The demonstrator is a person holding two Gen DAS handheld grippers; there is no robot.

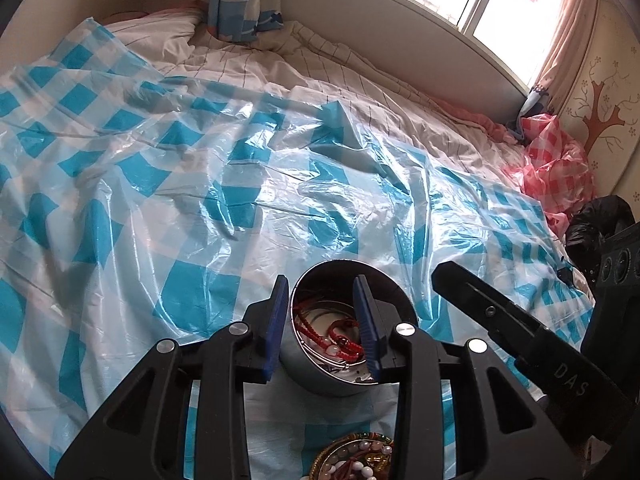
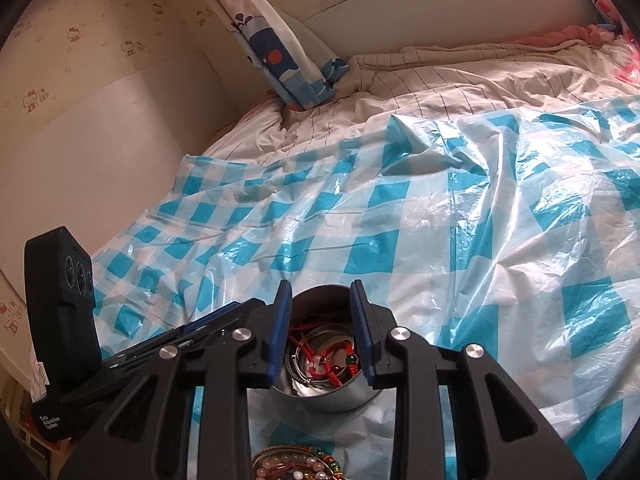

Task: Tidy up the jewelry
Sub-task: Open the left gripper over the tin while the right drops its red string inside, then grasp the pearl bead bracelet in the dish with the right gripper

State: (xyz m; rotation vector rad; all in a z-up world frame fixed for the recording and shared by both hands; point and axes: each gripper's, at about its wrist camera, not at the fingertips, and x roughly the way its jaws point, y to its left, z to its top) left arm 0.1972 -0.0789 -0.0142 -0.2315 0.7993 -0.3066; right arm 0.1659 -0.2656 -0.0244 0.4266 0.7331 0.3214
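Below, the tin (image 1: 344, 332) of bracelets (image 1: 340, 336) sits between both open grippers' fingers, left (image 1: 325, 328) and right (image 2: 322, 328), ungripped.

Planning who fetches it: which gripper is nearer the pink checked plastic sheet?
Right. The right gripper is over the metal tin's side facing the pink checked plastic sheet; the left gripper over its far side.

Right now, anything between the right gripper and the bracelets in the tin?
Nothing visible. The right gripper hangs open over the round metal tin, whose top is uncovered, and the red cord bracelets lie exposed between its fingers. The left gripper crowds the same tin.
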